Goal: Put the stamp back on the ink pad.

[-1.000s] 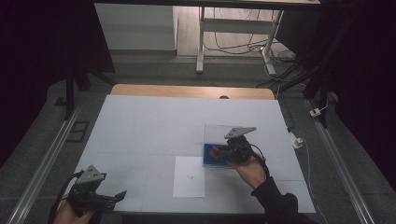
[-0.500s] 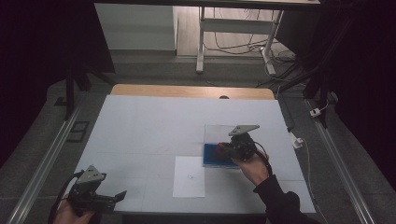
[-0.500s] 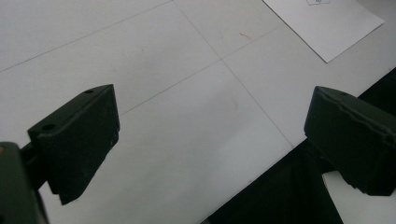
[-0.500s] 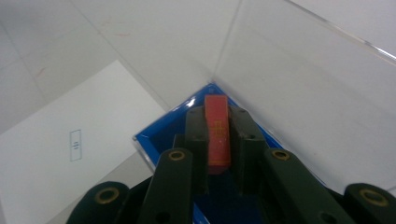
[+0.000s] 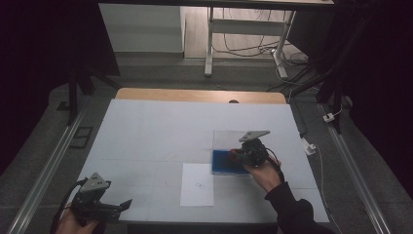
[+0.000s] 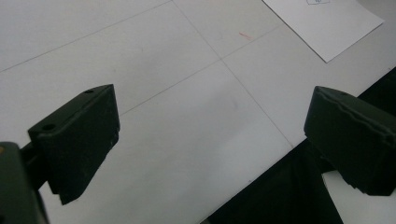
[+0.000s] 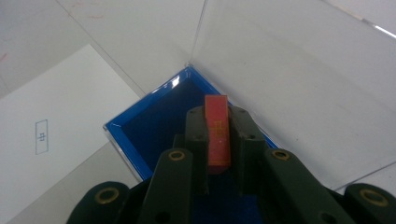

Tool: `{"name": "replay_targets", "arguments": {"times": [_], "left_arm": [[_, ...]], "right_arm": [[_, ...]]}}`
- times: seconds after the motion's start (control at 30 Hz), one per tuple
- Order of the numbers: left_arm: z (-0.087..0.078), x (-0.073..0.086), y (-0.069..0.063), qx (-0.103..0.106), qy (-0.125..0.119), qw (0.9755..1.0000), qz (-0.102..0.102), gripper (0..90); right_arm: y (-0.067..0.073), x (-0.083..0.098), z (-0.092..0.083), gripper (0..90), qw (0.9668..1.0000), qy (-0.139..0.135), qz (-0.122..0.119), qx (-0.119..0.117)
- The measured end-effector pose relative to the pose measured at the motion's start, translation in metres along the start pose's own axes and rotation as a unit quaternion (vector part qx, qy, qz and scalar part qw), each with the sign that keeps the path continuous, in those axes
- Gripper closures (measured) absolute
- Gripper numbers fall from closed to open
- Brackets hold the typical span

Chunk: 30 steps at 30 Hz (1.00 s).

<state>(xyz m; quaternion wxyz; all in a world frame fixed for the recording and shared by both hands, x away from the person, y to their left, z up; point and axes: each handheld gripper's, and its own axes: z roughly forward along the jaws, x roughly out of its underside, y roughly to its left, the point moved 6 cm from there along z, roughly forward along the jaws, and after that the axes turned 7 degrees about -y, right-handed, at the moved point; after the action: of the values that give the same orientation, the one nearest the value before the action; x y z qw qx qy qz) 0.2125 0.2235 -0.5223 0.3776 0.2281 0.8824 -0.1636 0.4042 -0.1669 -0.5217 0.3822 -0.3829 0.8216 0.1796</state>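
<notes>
Between the right gripper's [image 7: 217, 140] closed jaws stood a red chip [image 7: 217, 135], long axis pointing forward over the blue tray [image 7: 135, 123]; the left gripper [image 6: 210, 140], far off, gaped empty.

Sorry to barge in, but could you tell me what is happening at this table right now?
A person works with a gripper in each hand. The right gripper is shut on a small red tile, held over a blue tray whose clear lid stands open. The left gripper waits open at the table's near edge. A sheet of paper lies beside the tray.
</notes>
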Motion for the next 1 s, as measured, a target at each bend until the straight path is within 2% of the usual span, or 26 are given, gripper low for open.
{"name": "replay_targets", "arguments": {"times": [0.33,0.73,1.0], "left_arm": [[0.0002,0.0,-0.0001,0.0,0.001,1.0,0.001,4.2],[0.0002,0.0,-0.0001,0.0,0.001,1.0,0.0,4.3],[0.0,0.0,-0.0001,0.0,0.0,1.0,0.001,4.3]], "right_arm": [[0.0007,0.0058,0.0081,79.4,0.9997,0.022,-0.008,0.0],[0.0009,0.006,0.0086,78.3,0.9998,0.021,-0.002,0.001],[-0.0006,0.0034,0.0056,71.0,0.9999,0.006,0.009,0.002]]}}
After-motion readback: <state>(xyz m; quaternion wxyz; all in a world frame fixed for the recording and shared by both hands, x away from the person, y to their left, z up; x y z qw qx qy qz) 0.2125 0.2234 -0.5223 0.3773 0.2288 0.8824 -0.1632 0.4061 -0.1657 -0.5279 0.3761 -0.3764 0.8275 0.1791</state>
